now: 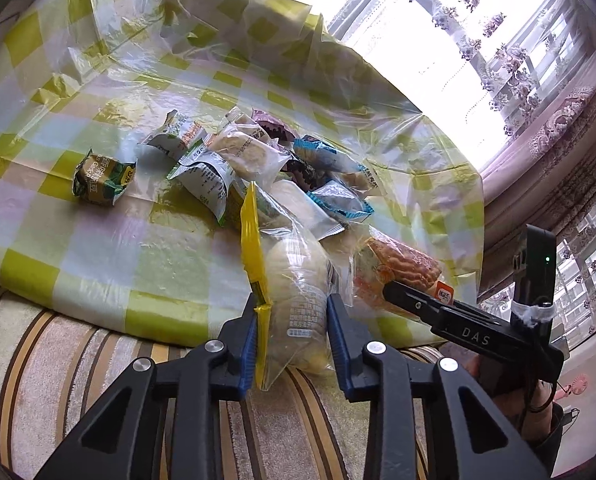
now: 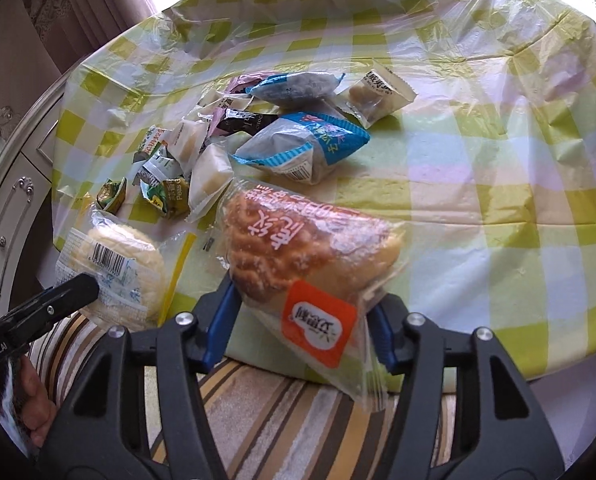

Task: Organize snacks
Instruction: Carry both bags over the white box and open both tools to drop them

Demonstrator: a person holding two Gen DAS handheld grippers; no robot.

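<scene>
Left gripper [image 1: 292, 320]: clamped on the pale bun pack [image 1: 294, 280], blue pads pressing both sides of its clear wrapper, yellow seal strip [image 1: 252, 240] against the left pad. The pack hangs at the near edge of the table [image 1: 58, 208], its lower end over the striped cushion [image 1: 78, 360].

Right gripper [image 2: 301, 320]: clamped on the brown bun pack [image 2: 298, 240], pads on the wrapper's two sides, orange label [image 2: 317, 324] facing the camera. This pack too sits at the near edge, part over the table, its tail over the cushion. In the left wrist view the two packs are side by side, just beside each other, brown one on the right.

Further in, toward the table's middle: a loose heap of small snacks. Blue-and-white packets [image 2: 301, 148], a clear cookie pack [image 1: 246, 152], green-and-white sachets [image 1: 202, 176], a dark chocolate wrapper [image 2: 238, 120] and a pale candy pack [image 2: 377, 96] at the heap's far side. One green pea snack [image 1: 102, 178] lies apart from the heap, toward the left edge in the left wrist view.

The table is covered in a yellow-green checked plastic cloth, crumpled along its far edge. Curtained windows [image 1: 497, 40] behind; a white cabinet [image 2: 14, 184] beside the table.
</scene>
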